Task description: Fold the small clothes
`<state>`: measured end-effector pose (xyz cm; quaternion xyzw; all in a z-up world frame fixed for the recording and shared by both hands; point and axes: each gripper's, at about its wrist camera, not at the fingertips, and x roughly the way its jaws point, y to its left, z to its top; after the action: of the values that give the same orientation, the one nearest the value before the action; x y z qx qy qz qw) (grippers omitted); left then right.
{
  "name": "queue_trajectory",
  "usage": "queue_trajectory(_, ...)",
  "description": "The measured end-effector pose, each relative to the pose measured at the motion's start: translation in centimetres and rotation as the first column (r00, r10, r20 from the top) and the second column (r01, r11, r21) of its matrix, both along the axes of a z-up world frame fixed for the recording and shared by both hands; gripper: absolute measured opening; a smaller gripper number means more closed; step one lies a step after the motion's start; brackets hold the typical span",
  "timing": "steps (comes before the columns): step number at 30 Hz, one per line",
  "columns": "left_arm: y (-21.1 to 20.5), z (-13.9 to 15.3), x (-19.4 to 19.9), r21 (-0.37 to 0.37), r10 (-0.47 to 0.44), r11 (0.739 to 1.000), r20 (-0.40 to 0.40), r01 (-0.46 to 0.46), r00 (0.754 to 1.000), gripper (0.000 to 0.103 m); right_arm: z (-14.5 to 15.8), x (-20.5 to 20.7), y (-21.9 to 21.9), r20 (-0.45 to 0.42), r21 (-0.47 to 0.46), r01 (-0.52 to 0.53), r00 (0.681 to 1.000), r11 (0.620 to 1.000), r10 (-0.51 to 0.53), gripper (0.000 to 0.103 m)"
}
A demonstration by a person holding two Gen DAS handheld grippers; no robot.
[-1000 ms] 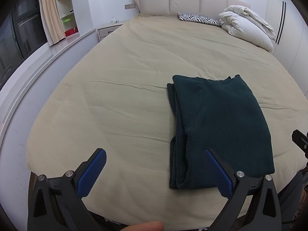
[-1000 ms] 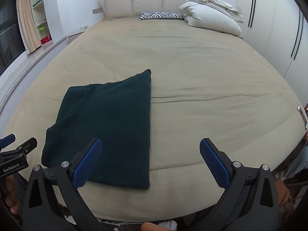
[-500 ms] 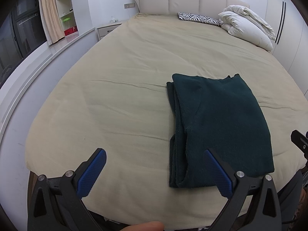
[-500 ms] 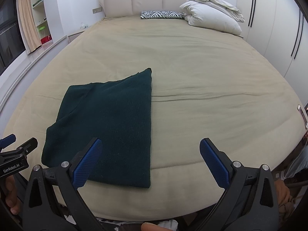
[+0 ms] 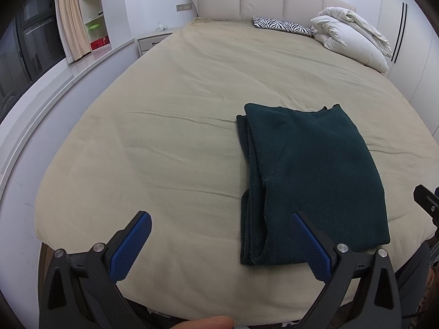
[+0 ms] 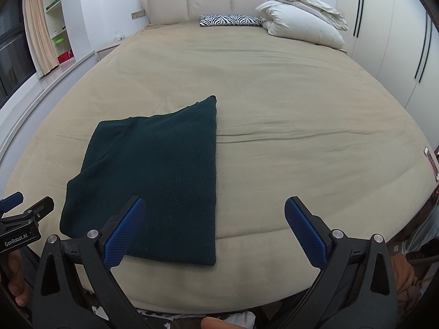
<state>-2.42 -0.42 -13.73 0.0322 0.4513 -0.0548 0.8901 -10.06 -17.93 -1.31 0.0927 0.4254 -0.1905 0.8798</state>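
- Dark green garment [image 5: 315, 181] lies folded near the bed's [image 5: 164, 137] front edge, unchanged.
- Left gripper [image 5: 219, 242] and right gripper [image 6: 214, 230] both spread, empty, hovering unmoved.
- Fold looks complete.

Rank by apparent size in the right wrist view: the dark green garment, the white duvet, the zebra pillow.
1. Dark green garment, though it is nearest the camera.
2. White duvet.
3. Zebra pillow, beside the duvet and clearly smaller.

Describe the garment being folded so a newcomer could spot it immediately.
Start at the big beige bed. Near its foot edge lies a dark green folded garment, a flat rectangle. It is the only dark item; the zebra-print cushion and white duvet sit by the headboard.
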Motion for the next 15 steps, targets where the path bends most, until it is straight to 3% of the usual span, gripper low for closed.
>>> queue_trajectory(15, -0.15, -0.04, -0.1, -0.001, -0.005, 1.0, -0.004, 0.005, 1.0, 0.103, -0.18, 0.02, -0.12, -0.004, 0.007, -0.002, 1.0, 1.0, 0.002, 0.103)
